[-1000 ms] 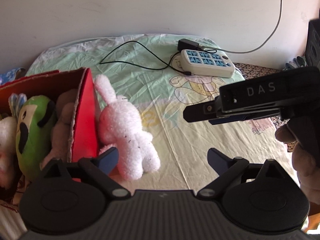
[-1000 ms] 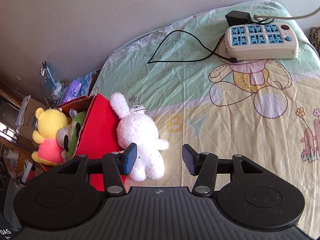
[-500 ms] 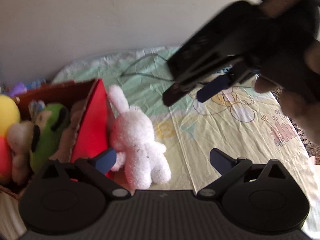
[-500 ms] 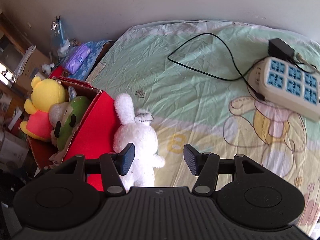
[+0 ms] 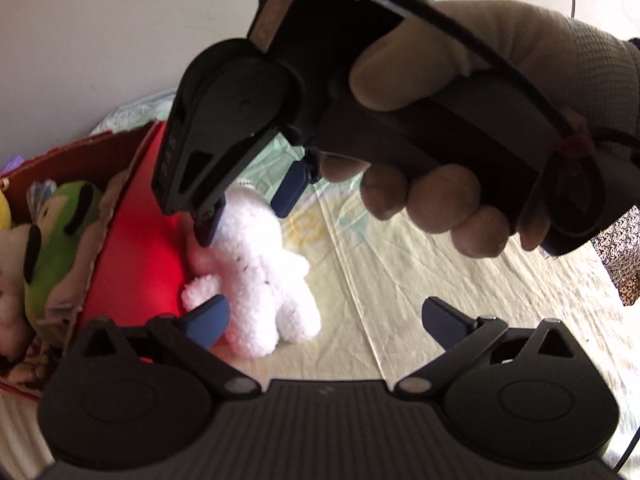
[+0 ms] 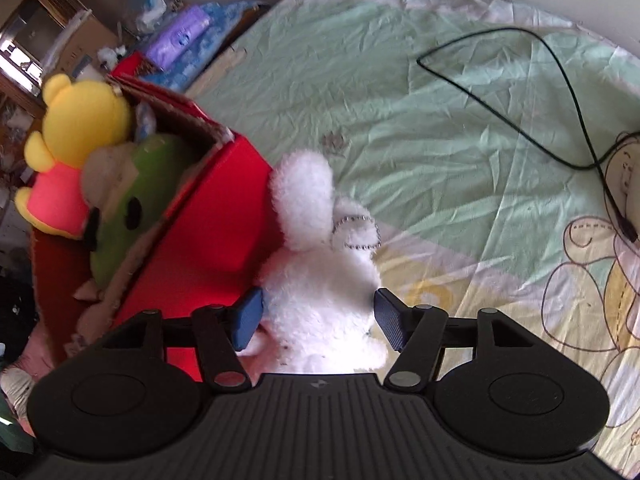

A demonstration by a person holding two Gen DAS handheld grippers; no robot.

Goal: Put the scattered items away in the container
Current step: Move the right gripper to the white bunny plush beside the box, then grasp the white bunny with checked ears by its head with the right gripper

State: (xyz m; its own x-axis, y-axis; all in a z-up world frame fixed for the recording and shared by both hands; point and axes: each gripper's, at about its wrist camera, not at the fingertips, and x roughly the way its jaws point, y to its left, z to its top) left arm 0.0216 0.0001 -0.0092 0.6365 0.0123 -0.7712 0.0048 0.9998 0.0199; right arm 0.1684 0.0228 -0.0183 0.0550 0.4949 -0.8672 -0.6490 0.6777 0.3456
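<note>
A white plush bunny (image 5: 260,276) lies on the bedsheet against the outer wall of the red cardboard box (image 5: 136,248). My right gripper (image 6: 318,318) points down over the bunny (image 6: 320,292), one blue pad on each side of its body. Its jaws are opening and the pads do not squeeze the plush. In the left wrist view the right gripper (image 5: 248,210) and the hand (image 5: 440,200) holding it fill the upper half. My left gripper (image 5: 326,318) is wide open with nothing gripped, its left pad by the bunny's leg.
The red box (image 6: 208,240) holds a green plush (image 6: 132,200), a yellow bear (image 6: 80,120) and other soft toys. A black cable (image 6: 560,80) runs over the sheet at the far right. Clutter lies beyond the bed's left edge.
The right gripper swung in from the right, rolled, and came down over the bunny with its jaws wider. The left gripper edged closer to the bunny and opened slightly more.
</note>
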